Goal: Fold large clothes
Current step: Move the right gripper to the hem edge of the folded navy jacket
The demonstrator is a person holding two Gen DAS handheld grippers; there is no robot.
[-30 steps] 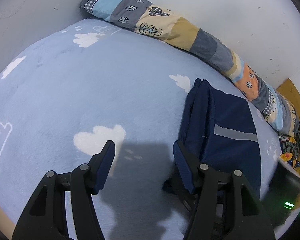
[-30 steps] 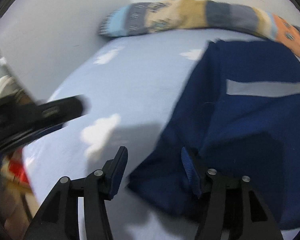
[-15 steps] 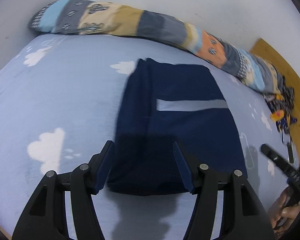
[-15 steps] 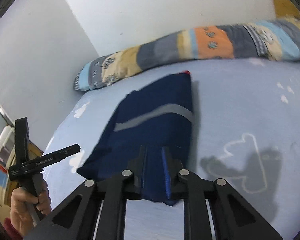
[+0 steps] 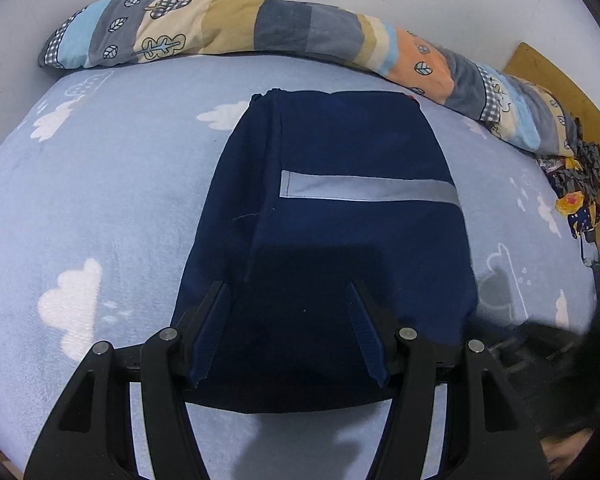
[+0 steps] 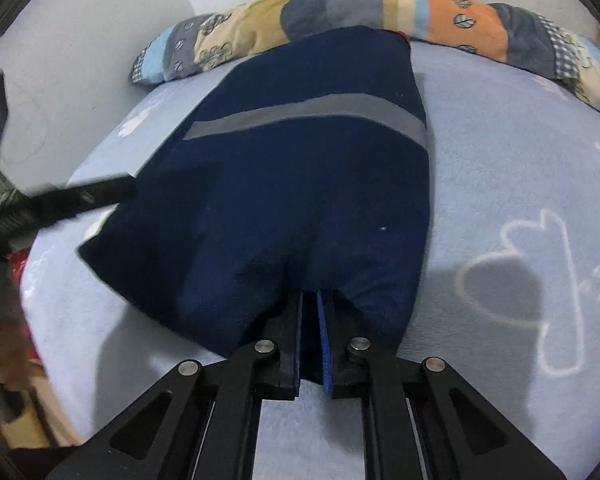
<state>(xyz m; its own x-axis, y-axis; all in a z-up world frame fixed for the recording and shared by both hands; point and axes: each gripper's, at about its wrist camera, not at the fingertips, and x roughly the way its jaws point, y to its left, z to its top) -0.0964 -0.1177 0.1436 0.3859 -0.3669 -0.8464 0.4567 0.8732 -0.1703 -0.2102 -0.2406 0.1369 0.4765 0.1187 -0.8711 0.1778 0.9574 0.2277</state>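
While your right gripper [image 6: 310,336] pinches the garment's [image 5: 340,208] near hem, your left gripper [image 5: 288,332] hovers wide open, empty, its long axis running straight ahead.

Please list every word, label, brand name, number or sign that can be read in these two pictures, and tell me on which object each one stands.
There is no readable text in either view.
Navy garment: only a plain grey stripe and a small red bit at its far corner, too small to tell whether it is a label.
Patchwork bolster: leaf and tree drawings, no letters.
Blue blanket: cloud drawings only.
Left gripper: blurred; any marking is unreadable.
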